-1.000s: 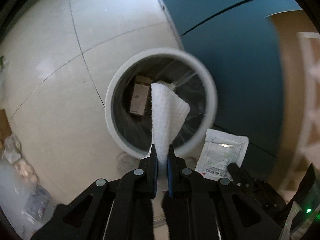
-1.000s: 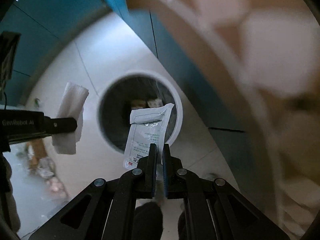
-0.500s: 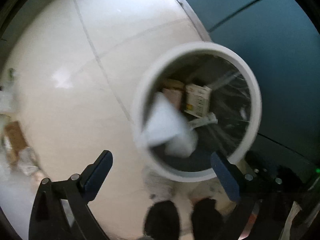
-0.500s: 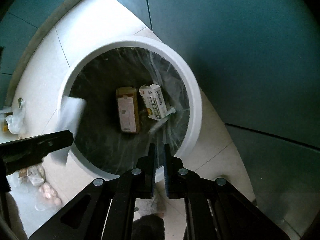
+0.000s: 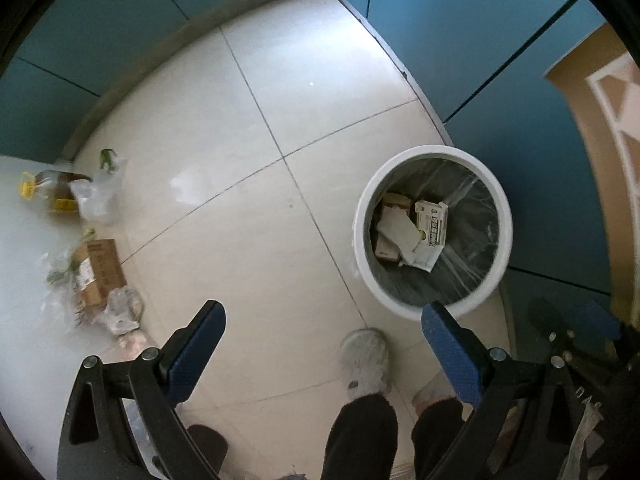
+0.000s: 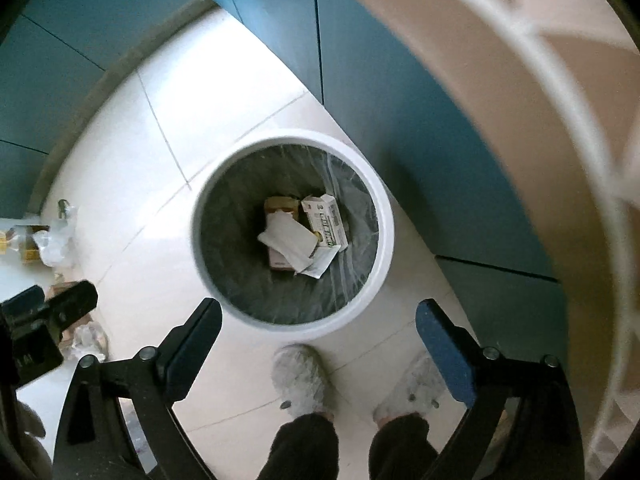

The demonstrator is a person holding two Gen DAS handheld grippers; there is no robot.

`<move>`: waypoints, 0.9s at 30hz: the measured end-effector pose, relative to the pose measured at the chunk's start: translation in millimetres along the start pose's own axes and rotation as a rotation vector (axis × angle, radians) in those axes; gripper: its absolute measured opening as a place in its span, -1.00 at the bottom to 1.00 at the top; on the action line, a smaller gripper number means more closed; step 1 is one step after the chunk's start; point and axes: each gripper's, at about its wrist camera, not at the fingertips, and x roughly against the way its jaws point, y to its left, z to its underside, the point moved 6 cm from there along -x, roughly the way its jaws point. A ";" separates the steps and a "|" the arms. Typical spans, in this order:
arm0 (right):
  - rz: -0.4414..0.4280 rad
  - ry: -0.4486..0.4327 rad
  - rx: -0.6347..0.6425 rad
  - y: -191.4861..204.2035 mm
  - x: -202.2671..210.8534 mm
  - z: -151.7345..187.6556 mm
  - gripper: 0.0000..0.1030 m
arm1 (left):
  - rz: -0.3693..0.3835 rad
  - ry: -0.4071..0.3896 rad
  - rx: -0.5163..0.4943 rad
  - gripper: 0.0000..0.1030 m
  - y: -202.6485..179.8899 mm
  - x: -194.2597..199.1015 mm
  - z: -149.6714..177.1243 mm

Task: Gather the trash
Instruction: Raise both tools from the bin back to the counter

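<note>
On the pale tiled floor (image 5: 248, 184) beside teal cabinets, the round white bin with a clear liner (image 6: 384, 216) now holds the white paper napkin (image 6: 286, 236) and flat printed sachet (image 6: 322, 264). A second ago each tool gripped one; now left tool (image 5: 322, 346) and right tool (image 6: 318, 340) gape wide, empty. More litter waits by the brown cardboard box (image 5: 98, 270).
</note>
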 end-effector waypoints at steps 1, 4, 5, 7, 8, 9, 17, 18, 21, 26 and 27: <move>-0.002 -0.004 0.001 0.2 9.4 1.5 0.93 | -0.004 -0.007 0.002 0.95 2.7 14.3 4.6; -0.012 -0.018 0.008 3.4 51.4 5.4 0.97 | -0.014 -0.025 0.006 0.95 4.6 44.6 14.1; -0.016 -0.023 0.011 3.3 62.9 7.0 0.97 | -0.013 -0.031 0.009 0.95 5.3 56.9 18.0; -0.017 -0.036 0.020 2.9 91.7 10.9 0.97 | -0.015 -0.048 0.011 0.95 4.9 81.5 24.1; -0.018 -0.040 0.022 5.3 104.5 13.9 0.97 | -0.012 -0.055 0.012 0.95 5.5 91.8 26.3; -0.024 -0.044 0.023 4.6 120.0 16.1 0.97 | -0.011 -0.063 0.013 0.95 5.7 105.4 29.3; -0.052 -0.090 0.042 -4.4 245.8 40.8 0.97 | 0.004 -0.120 -0.019 0.95 -8.7 207.2 52.6; -0.059 -0.094 0.044 -5.4 259.1 43.9 0.97 | 0.002 -0.130 -0.023 0.95 -9.9 220.7 55.3; -0.076 -0.115 0.055 -8.3 309.7 53.1 0.97 | 0.005 -0.158 -0.024 0.95 -10.8 264.0 64.8; -0.115 -0.159 0.076 -13.1 390.5 67.7 0.97 | 0.010 -0.225 -0.020 0.95 -12.4 328.3 81.4; -0.121 -0.169 0.082 -13.0 403.8 70.8 0.97 | 0.013 -0.234 -0.018 0.95 -12.6 335.4 84.7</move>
